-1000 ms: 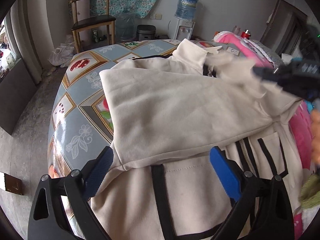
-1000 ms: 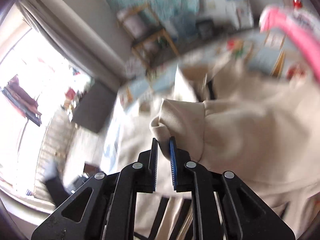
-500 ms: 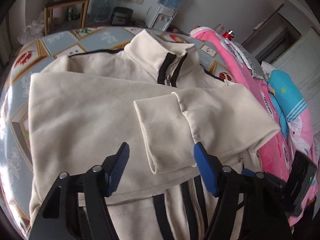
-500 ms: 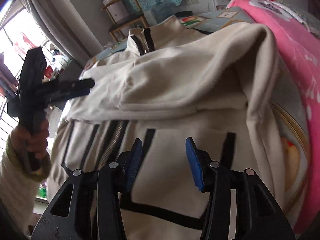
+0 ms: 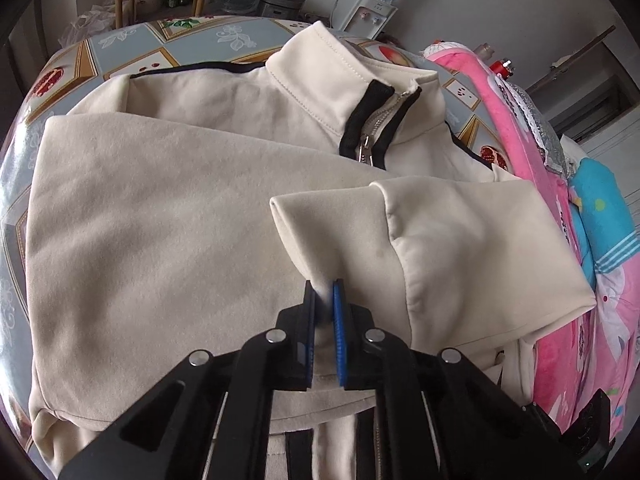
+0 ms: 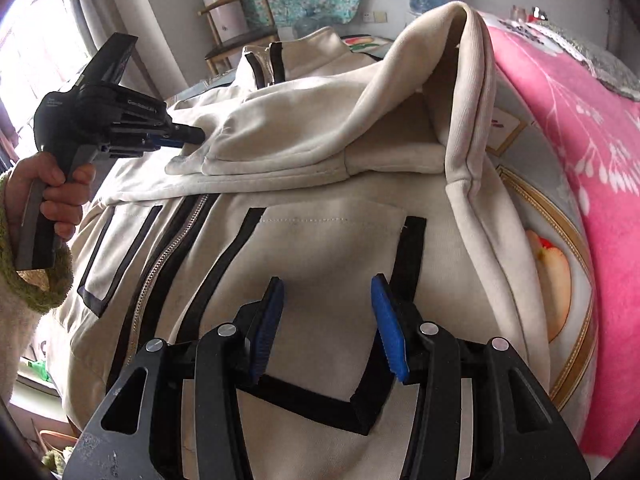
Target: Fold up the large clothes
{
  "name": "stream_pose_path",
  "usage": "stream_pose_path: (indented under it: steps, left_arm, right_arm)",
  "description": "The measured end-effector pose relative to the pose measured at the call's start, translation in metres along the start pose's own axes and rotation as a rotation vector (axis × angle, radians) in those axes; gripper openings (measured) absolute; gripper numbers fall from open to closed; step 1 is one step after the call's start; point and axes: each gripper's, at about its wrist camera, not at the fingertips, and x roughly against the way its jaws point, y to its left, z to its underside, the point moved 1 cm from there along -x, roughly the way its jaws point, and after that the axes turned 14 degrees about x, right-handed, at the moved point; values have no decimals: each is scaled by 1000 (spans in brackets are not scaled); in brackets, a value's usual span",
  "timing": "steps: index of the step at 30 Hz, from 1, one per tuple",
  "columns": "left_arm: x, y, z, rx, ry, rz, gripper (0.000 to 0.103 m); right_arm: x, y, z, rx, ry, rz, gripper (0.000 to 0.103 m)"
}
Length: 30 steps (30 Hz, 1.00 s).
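Possibly the fold can be spoiled from this position. The left gripper (image 5: 324,300) is clenched on the edge of the sleeve cuff (image 5: 320,232), and only a small pinch of cloth is caught between the blue pads (image 5: 339,320). If the sleeve is pulled quickly, the cloth may slip out, or the whole sleeve may be dragged out of line and the other sleeve below it disturbed. The right gripper (image 6: 328,320) is released, its jaws standing apart above the pocket area, with nothing between them. If it is lowered carelessly, the black trim (image 6: 304,400) or the zipper (image 6: 176,240) could be caught in place of the hem.

The cream jacket (image 5: 160,220) is spread face up on a table with a patterned cover (image 5: 120,52), the collar (image 5: 340,68) at the far side. Both sleeves are laid across the chest, and the cuff held by the left gripper lies on top near the middle. At the right side the shoulder fold stands up loosely and is not flat. A pink blanket (image 6: 580,140) lies just beside the jacket at the right.
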Motion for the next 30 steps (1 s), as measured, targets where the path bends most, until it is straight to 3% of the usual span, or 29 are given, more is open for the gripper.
stream_pose_path:
  steps: [3,6,11,16,20,23,26,30]
  left_arm:
    - [39,-5,-3,-18,-55,59,7]
    - [93,-10,-3,-83,-150,67,7]
    - [154,15,-7,-91,-256,-8,7]
    - [127,78,-10,-4,-198,-138,7]
    - [93,117,-2,69,-136,-149,7]
    - [82,128,3,75,-125,-147,7]
    - [78,130,5,60,-126,-145,7]
    - [76,129,6,35,-131,-150,7]
  right_arm:
    - [3,-1,1,8,4,3,44]
    - [5,-2,3,16,8,5,44]
    - [4,3,4,28,13,20,44]
    - [3,8,3,38,31,38,44]
    - [18,10,-3,48,53,49,44]
    - [47,-1,-19,18,22,-11,45]
    - [69,-31,-46,-69,-13,-65,56]
    - [52,-79,-87,-191,18,-63,57]
